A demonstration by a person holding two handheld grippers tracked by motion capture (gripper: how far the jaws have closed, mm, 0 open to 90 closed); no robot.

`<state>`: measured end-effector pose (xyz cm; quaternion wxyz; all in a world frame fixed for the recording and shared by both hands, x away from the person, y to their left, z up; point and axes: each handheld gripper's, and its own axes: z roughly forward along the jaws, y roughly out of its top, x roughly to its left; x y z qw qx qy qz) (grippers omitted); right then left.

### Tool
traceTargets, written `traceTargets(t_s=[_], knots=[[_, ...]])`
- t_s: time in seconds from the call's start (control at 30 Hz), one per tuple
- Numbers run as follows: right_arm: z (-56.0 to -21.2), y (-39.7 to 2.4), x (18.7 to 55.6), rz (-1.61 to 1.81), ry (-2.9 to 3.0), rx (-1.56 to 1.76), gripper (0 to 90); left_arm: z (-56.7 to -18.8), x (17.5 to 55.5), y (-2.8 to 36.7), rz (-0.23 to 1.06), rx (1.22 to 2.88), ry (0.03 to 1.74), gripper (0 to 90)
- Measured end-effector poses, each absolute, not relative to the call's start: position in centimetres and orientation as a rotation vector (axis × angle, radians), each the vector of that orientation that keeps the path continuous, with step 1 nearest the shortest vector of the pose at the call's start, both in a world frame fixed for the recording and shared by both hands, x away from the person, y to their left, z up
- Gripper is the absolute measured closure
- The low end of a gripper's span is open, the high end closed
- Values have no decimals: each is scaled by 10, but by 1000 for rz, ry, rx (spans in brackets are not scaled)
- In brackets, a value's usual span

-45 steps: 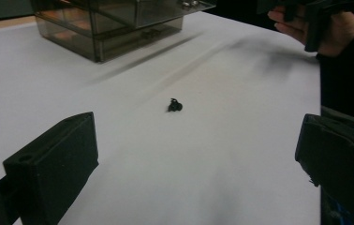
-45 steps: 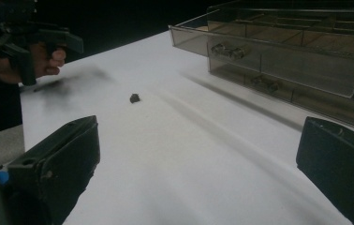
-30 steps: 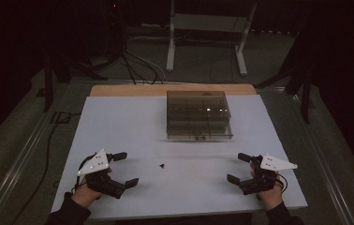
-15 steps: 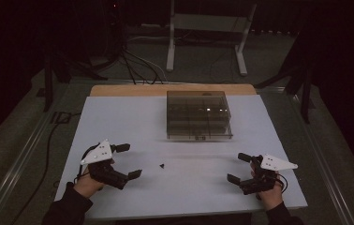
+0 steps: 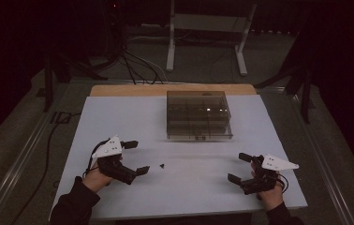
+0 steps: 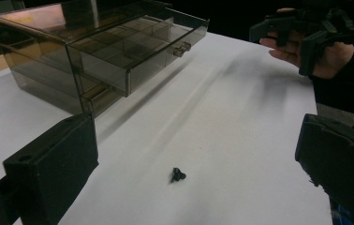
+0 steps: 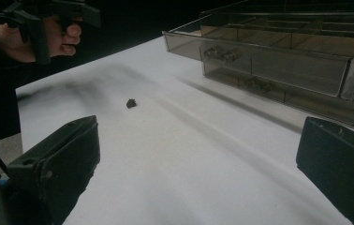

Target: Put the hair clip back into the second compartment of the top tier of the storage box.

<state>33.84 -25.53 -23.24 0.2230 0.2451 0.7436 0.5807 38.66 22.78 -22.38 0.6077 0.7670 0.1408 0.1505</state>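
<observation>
Holding the left tool [image 5: 134, 158] and the right tool [image 5: 239, 168] low over the white tabletop [image 5: 194, 187], we are keeping both wide open with nothing between their jaws. We are seeing a small black part [image 5: 162, 165] lying on the tabletop just beside the left tool and well apart from the right one. We are also seeing a smoky clear drawer box [image 5: 198, 115] sitting farther back, its top drawer [image 6: 137, 51] pulled partly out.

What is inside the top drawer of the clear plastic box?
The top drawer of the box is pulled out a little. Through its tinted walls, dividers forming small compartments can be seen. No contents are visible in them, but the dark plastic and dim light could hide small things.
</observation>
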Motion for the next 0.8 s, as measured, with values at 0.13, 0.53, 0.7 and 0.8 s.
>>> traceTargets(t_s=[0.13, 0.53, 0.7, 0.8], knots=[[-232, -255, 338, 1605, 2060, 677, 0, -224, 392, 223, 342, 1780, 319, 6], [-233, -255, 339, 1614, 2066, 677, 0, -226, 405, 205, 329, 1820, 297, 6], [-232, -256, 339, 1615, 2066, 677, 0, -230, 411, 198, 318, 1834, 300, 6], [-232, -256, 339, 1618, 2064, 682, 0, -233, 414, 194, 315, 1848, 297, 6]])
